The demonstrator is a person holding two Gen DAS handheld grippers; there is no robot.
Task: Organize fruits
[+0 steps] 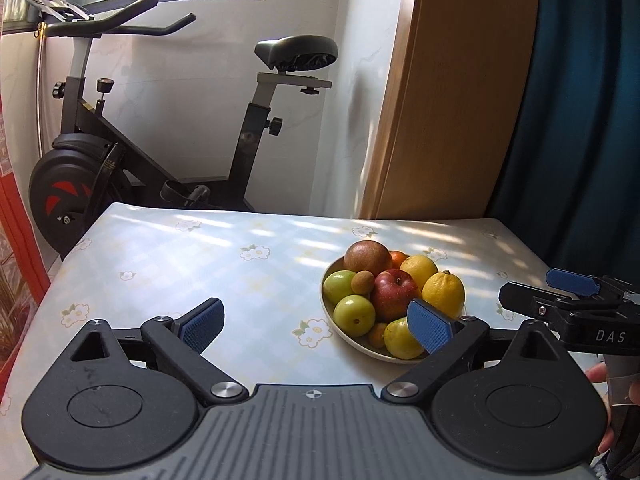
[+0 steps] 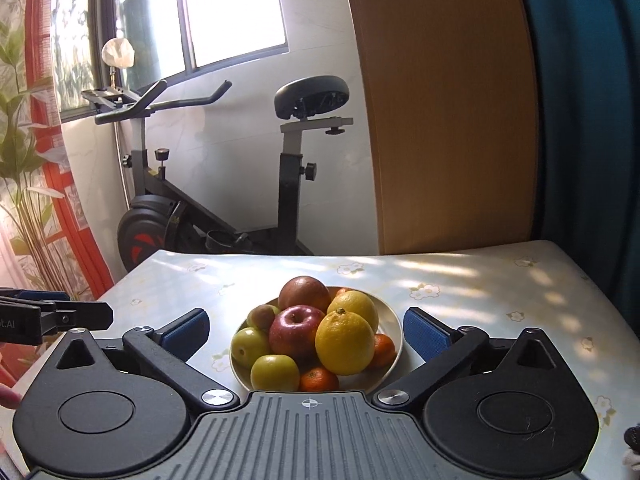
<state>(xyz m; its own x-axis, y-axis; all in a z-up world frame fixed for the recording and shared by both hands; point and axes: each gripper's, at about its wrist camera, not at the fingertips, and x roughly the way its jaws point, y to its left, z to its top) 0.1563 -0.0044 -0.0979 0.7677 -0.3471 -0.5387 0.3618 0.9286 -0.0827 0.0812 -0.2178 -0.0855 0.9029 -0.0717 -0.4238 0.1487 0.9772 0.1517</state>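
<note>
The fruits sit heaped in a shallow cream bowl (image 2: 394, 326) on the flower-print tablecloth (image 2: 480, 300): a red apple (image 2: 296, 330), lemons, green fruits, small oranges; no loose fruit shows, though the table's near edge is hidden; the left gripper (image 1: 316, 322) and right gripper (image 2: 306, 330) both gape wide, empty; the sorting looks finished.

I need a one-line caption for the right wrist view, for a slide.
Right gripper open and empty above a white bowl piled with fruit on a floral tablecloth.
</note>
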